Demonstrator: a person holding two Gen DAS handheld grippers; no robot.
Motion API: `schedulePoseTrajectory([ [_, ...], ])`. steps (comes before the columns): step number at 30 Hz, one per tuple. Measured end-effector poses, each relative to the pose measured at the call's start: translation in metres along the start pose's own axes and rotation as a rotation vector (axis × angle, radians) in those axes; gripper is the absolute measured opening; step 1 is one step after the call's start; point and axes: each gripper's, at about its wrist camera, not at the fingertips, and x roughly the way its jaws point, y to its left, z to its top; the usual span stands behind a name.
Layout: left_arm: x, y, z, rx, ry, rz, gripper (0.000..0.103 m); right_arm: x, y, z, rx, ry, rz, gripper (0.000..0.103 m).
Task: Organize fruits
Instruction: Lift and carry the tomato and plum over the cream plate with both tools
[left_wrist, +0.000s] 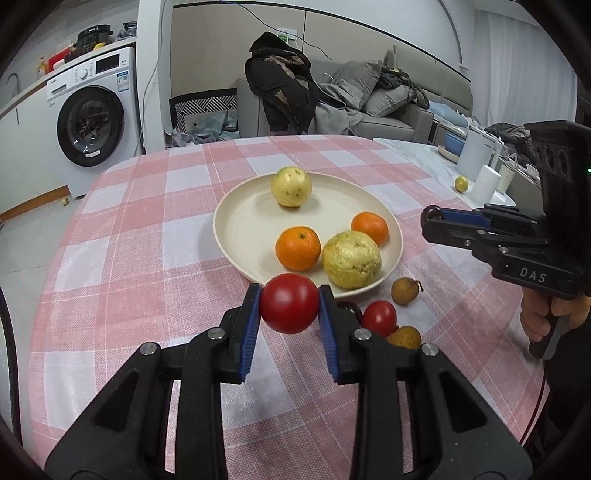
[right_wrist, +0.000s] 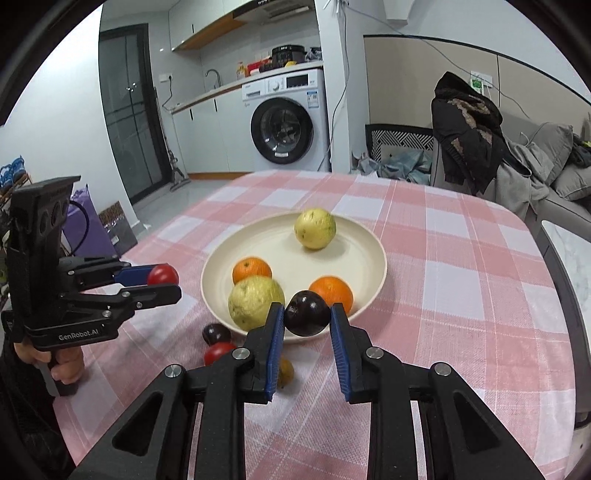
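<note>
Over the plate (left_wrist: 236, 236), with left jaws clamping the tomato (left_wrist: 289, 308) and right jaws clamping the plum (right_wrist: 307, 313), lower both before releasing.

Left gripper (left_wrist: 289, 309) and right gripper (right_wrist: 307, 314) clamped (both angled downward).

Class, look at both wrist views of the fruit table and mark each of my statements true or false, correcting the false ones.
1. The left tongs grip a red tomato. True.
2. The right tongs are empty. False: they grip a dark plum.
3. The plate holds two oranges and two yellow-green fruits. True.
4. Every fruit lies on the plate. False: a second red tomato and a small brown fruit lie on the checked cloth beside it.
5. A washing machine stands behind the table. True.
</note>
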Motion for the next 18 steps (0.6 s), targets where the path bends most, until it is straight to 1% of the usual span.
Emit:
schedulePoseTrajectory([
  [3, -0.001, 0.004, 0.006, -0.011, -0.017, 0.003, 0.027, 0.000, -0.002, 0.007, 0.012, -0.014, 0.004, 0.026],
  [10, -0.001, 0.011, 0.018, -0.031, -0.056, 0.046, 0.027, 0.002, -0.003, 0.018, 0.030, -0.028, 0.005, 0.026],
  [18, 0.008, 0.016, 0.029, -0.038, -0.064, 0.067, 0.027, 0.004, -0.007, 0.032, 0.062, -0.045, 0.010, 0.026],
])
